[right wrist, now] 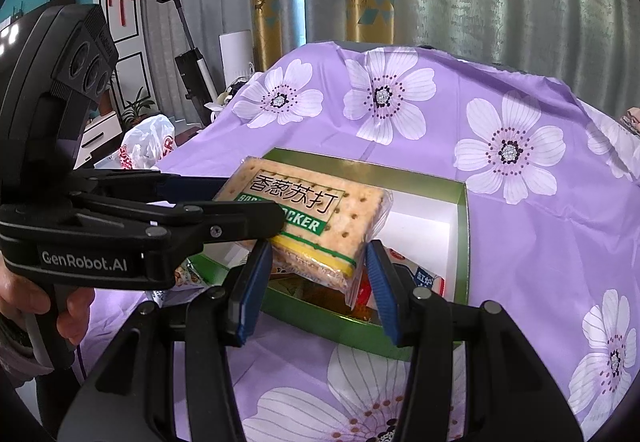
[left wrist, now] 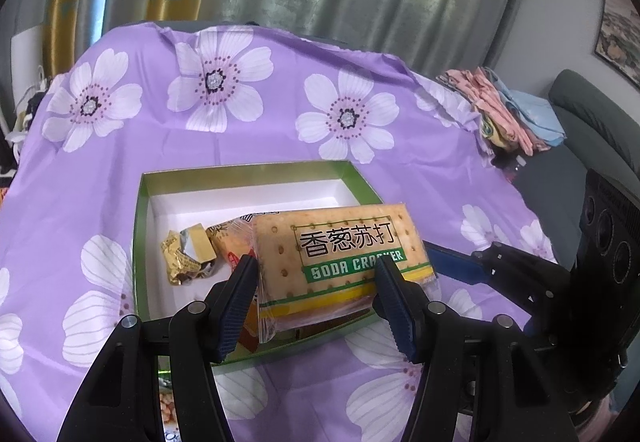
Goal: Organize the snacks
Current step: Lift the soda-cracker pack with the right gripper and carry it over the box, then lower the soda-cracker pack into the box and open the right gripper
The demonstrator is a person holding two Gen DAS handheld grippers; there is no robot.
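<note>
One green box (left wrist: pixel 140 242), one soda cracker pack (left wrist: pixel 344 246), one gold-wrapped candy (left wrist: pixel 188 254), two grippers.

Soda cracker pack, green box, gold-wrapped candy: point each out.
soda cracker pack (left wrist: pixel 340 242), left wrist view, on the printed label.
green box (right wrist: pixel 462 238), right wrist view, on its right wall.
gold-wrapped candy (left wrist: pixel 188 256), left wrist view, on the crinkled foil.

The cracker packet (left wrist: pixel 344 242) reads "香葱苏打 SODA CRACKER"; the left tool (right wrist: pixel 256 210) reads "GenRobot.AI".
</note>
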